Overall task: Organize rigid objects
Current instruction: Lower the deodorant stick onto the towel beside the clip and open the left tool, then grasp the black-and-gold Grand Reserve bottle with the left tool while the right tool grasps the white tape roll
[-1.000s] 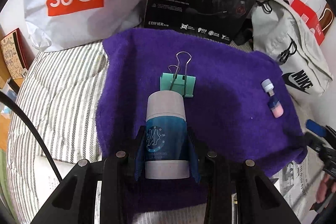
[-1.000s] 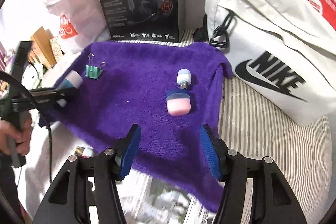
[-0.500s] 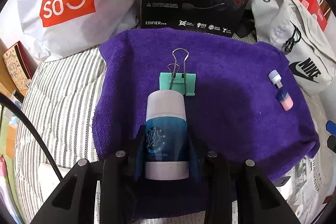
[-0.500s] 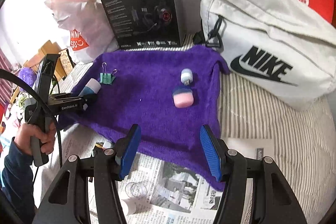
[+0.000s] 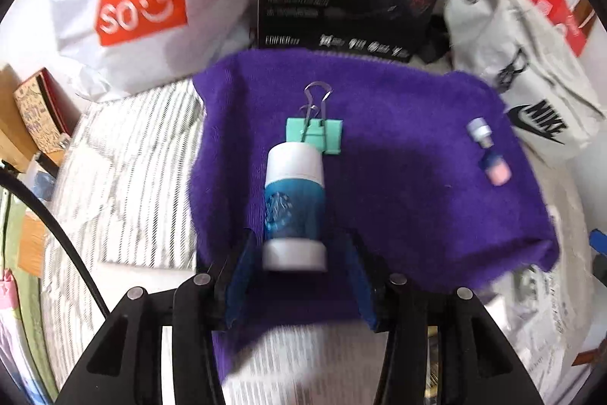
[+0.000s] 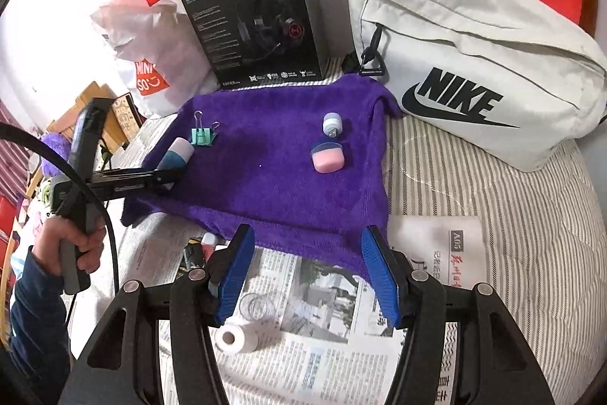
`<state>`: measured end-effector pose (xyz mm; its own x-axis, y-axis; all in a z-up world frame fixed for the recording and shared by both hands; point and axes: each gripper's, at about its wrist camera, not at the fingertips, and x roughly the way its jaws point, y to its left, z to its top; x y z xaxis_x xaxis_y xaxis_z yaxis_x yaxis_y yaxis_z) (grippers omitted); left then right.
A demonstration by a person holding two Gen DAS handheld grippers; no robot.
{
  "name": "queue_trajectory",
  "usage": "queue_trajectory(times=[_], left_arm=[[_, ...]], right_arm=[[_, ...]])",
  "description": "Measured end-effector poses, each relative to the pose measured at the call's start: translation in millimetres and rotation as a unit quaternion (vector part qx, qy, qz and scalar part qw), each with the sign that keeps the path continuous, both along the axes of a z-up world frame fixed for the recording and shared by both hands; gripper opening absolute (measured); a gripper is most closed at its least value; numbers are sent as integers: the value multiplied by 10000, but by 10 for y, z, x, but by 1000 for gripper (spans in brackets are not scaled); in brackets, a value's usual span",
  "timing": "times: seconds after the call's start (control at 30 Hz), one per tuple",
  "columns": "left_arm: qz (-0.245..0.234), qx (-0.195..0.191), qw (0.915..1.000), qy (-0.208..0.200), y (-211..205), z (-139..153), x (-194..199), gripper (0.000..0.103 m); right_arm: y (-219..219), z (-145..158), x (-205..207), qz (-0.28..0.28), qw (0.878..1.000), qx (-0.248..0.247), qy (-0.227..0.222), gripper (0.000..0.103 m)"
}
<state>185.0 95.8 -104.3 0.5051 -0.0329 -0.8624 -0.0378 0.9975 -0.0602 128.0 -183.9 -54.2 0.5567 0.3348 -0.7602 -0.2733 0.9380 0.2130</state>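
a purple towel (image 6: pixel 280 154) covered the striped bedding (image 6: pixel 455 177). on it lay a blue-and-white tube (image 5: pixel 294 205) just beside a green binder clip (image 5: pixel 315 135) — left gripper (image 5: pixel 299 276) spread apart around the tube's base. right gripper (image 6: pixel 307 272) hung spread wide over newspaper (image 6: pixel 322 310) — holding nothing.

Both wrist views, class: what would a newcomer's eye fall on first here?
Probably the purple towel spread over the striped bedding, with the blue-and-white bottle lying between the left gripper's open jaws, just below a green binder clip. Next, the white Nike bag at the right and the black headset box behind.
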Motion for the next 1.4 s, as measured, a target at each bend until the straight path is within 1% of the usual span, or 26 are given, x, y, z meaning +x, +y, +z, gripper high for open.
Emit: queue_trajectory(times=[0.07,0.17,0.27,0.47,0.57,0.77,0.93,1.03,1.13,1.2,1.3,1.33,1.37,1.4], left_arm=[[-81,-60,9998,-150,-83,122,-212,46],[-241,-53,9996,-115,-237,136,-468,46],[-388,-24,9992,12,-322,42,-613,46],[-481,-222,9983,251,-496,-233,-722,46],[-556,-292,9975,318,-542,-275,-753,46],[-661,-146,9970,378,-695,-328,-752,46],[-788,288,9957,381,-802,-331,-792,46],[-695,355,9962,383,-737,-323,-811,46],[-717,369,9961,367,-721,-318,-808,46],[-700,452,9959,358,-755,-322,-804,46],[-820,543,9948,249,-852,-327,-814,46],[-874,559,9944,191,-874,-326,-825,39],[-965,520,9939,109,-888,-321,-840,26],[-1007,518,9935,74,-899,-318,-844,22]], right_arm=[[-16,22,-66,-11,10000,53,-38,59],[-20,19,-137,-18,9999,111,-54,59],[4,-5,-195,42,9999,136,14,59],[31,-32,-324,181,9997,150,77,59],[46,-46,-390,237,9997,58,89,59],[-1,-113,-489,192,9996,-2,186,59],[-26,-152,-507,165,9996,-18,245,59],[-28,-161,-523,188,9995,-41,262,59],[-28,-173,-537,208,9994,-56,261,59],[-34,-195,-536,204,9994,-49,292,59],[-23,-237,-541,207,9992,-58,348,59],[-20,-251,-544,213,9991,-72,364,59],[-16,-268,-550,223,9990,-98,379,59],[-13,-281,-555,229,9989,-122,391,59]])
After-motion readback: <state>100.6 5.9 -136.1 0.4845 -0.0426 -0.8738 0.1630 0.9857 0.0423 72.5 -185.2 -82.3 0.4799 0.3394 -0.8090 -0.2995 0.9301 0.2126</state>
